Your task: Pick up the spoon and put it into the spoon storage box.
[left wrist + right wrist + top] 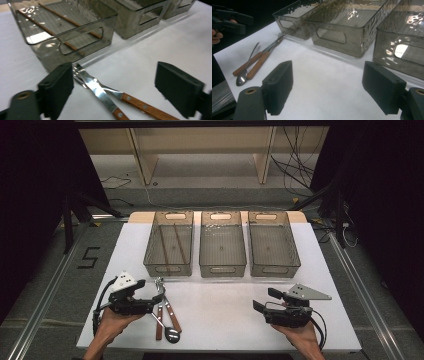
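- While both grippers gape empty, the left gripper (113, 92) should straddle one wooden-handled fork (100, 91), squeezing squarely.
- The right gripper (327, 90) waits well apart.

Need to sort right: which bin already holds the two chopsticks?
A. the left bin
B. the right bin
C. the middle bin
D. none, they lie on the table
A: two thin brown chopsticks lie inside the left bin, seen in the high view.

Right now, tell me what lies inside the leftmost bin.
Inside the leftmost bin lie two chopsticks, running lengthwise along its floor. Its tinted walls are see-through, so nothing inside is hidden; nothing else shows there.
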A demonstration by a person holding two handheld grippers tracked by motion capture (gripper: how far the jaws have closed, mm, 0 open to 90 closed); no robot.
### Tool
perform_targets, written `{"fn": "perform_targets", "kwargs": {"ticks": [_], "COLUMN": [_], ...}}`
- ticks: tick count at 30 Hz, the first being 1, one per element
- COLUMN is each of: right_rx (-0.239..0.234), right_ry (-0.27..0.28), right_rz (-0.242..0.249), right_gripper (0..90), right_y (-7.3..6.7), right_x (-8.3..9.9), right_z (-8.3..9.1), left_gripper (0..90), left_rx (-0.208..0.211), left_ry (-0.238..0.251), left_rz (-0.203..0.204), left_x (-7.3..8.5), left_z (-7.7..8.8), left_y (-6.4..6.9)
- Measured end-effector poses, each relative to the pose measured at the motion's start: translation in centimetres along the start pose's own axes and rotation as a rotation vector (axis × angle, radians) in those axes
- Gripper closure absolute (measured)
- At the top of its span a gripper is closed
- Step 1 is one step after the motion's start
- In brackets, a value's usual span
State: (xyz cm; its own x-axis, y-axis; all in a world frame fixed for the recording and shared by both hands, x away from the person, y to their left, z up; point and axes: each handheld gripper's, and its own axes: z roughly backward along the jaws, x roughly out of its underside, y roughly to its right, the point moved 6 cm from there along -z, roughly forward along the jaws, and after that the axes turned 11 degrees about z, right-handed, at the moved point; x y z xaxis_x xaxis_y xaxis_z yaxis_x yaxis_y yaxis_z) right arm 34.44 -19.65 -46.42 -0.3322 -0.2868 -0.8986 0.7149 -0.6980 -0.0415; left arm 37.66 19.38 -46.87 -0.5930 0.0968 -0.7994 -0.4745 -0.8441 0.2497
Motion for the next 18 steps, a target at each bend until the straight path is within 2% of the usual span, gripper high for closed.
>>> {"fn": "perform_targets", "kwargs": {"ticks": [3, 7, 9, 14, 18], "right_rx": [-0.003, -0.001, -0.001, -0.006, -0.006], "right_ry": [0.000, -0.005, -0.006, -0.010, -0.013], "right_rz": [0.007, 0.005, 0.001, 0.013, 0.014], "right_gripper": [25.7, 25.9, 25.9, 26.0, 26.3], "right_y": [-0.1, -0.1, -0.1, -0.4, -0.5], "right_x": [0.0, 0.1, 0.1, 0.1, 0.1], "right_z": [0.0, 0.1, 0.1, 0.0, -0.1], "left_gripper": [29.5, 47.4, 56.8, 79.5, 88.2], "left_rx": [-0.041, -0.073, -0.098, -0.121, -0.128], "left_ry": [-0.029, -0.089, -0.119, -0.186, -0.233], "left_rz": [-0.041, -0.036, -0.059, -0.067, -0.063], "left_x": [0.1, 0.5, 0.7, 1.4, 2.1], "left_z": [-0.3, -0.7, -0.9, -1.5, -2.1], "left_y": [-0.6, -1.1, -1.4, -2.0, -2.6]}}
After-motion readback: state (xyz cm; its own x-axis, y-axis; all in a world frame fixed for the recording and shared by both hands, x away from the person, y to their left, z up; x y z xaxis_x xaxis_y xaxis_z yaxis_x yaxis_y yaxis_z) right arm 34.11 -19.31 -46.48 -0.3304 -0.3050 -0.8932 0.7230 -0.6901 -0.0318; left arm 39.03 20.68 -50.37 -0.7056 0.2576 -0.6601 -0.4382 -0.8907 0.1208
